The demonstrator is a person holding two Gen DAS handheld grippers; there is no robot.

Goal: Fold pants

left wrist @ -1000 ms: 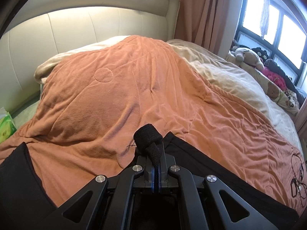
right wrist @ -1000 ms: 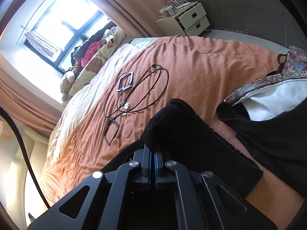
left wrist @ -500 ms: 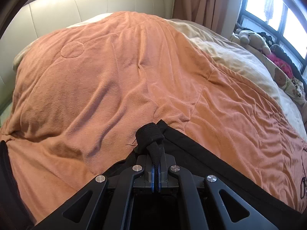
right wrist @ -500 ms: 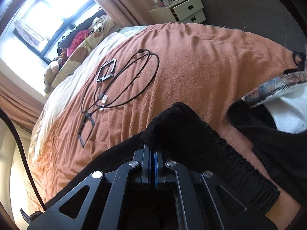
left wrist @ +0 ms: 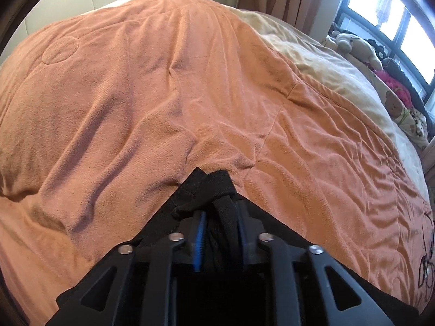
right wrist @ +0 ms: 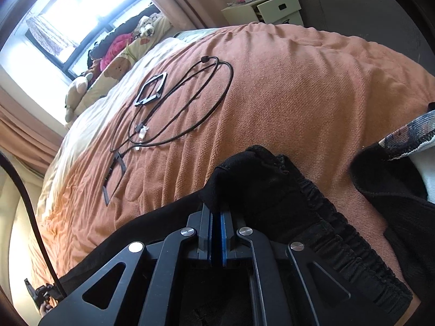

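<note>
Pants (left wrist: 206,190), black, lie on an orange blanket (left wrist: 163,95) that covers the bed; in the left wrist view a hem corner rests on the blanket at the fingertips of the left gripper (left wrist: 220,217). The jaws of this gripper have just been opening: half a second ago they were pressed together on the bunched cloth, and they now stand apart, with a dark fold of the hem lying loose between them and the blue pad (left wrist: 200,233) exposed. The view has also come closer to the blanket over the same interval, so the corner appears to have been carried down and laid. Judged from this, the left side of the fold is being released in place.

To the right in that view, a cream sheet (left wrist: 326,68) borders the blanket and soft toys (left wrist: 361,46) sit under the window.

In the right wrist view, a black cable (right wrist: 190,103) and flat black frames (right wrist: 152,89) lie on the blanket to the left, well apart from the garment. The right gripper (right wrist: 217,212) has its jaws pressed together, pinching the pants at the corner of the elasticated waistband (right wrist: 326,217), which runs off to the lower right. A second dark garment with a patterned lining (right wrist: 407,141) lies at the right edge, near but apart.

The right release is judged the remaining step of this fold; the waistband should settle flat before it.
</note>
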